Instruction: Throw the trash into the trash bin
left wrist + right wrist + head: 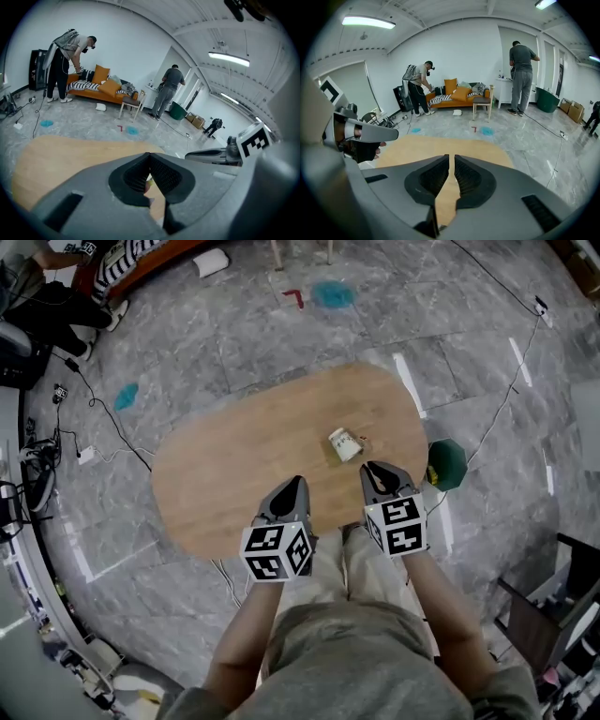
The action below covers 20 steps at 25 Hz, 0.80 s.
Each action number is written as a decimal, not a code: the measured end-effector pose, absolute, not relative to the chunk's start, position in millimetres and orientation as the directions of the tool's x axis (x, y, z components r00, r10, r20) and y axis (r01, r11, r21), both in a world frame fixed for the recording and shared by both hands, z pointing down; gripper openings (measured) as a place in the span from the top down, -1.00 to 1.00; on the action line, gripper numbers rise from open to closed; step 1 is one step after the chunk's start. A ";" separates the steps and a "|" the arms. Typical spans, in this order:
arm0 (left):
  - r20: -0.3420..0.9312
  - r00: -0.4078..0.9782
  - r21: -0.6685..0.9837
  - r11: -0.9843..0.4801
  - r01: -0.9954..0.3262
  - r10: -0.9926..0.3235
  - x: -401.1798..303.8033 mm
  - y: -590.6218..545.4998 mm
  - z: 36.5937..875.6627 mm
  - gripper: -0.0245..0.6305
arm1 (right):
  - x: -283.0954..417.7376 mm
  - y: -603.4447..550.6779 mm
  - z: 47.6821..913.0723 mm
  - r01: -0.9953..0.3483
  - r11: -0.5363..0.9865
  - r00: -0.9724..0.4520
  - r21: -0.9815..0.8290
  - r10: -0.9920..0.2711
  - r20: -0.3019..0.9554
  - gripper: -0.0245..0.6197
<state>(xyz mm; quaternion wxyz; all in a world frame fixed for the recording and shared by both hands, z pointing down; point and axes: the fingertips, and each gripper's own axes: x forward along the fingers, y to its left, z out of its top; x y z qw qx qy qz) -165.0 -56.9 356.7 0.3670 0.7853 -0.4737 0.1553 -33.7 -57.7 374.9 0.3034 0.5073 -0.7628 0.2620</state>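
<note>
**Bright, even light, strong fisheye**

Ceiling strip lights (pixel 368 21) give even light and faint shadows. The glossy floor (pixel 469 324) carries white glare streaks. Gripper views bend and darken at their rims; the left claw (pixel 150 157), near the lens, looks soft, perhaps unfocused.

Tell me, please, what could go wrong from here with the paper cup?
The paper cup lies on its side, so it may roll if nudged. The right hand-held gripper is shut; unopened, it would push the cup. The green bin stands on the floor beside the table, so a drop might miss.
</note>
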 end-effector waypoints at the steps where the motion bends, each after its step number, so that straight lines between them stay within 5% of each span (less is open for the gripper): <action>1: 0.594 0.504 0.430 -0.281 -0.858 -0.627 -164.8 -58.6 361.5 0.93 | -33.8 -59.4 379.3 -0.934 0.345 -0.302 -0.097 -0.612 0.731 0.89; 3: 0.599 0.505 0.430 -0.282 -0.857 -0.621 -164.2 -61.4 370.9 0.93 | -33.6 -61.6 388.9 -0.935 0.337 -0.301 -0.106 -0.605 0.737 0.88; 6: 0.604 0.508 0.432 -0.282 -0.856 -0.615 -161.9 -64.6 384.6 0.93 | -33.2 -62.2 406.0 -0.935 0.335 -0.303 -0.115 -0.587 0.751 0.54; 20: 0.633 0.512 0.456 -0.255 -0.853 -0.581 -155.5 -74.2 451.1 0.93 | -40.0 -71.0 480.0 -0.943 0.292 -0.300 -0.158 -0.547 0.782 0.45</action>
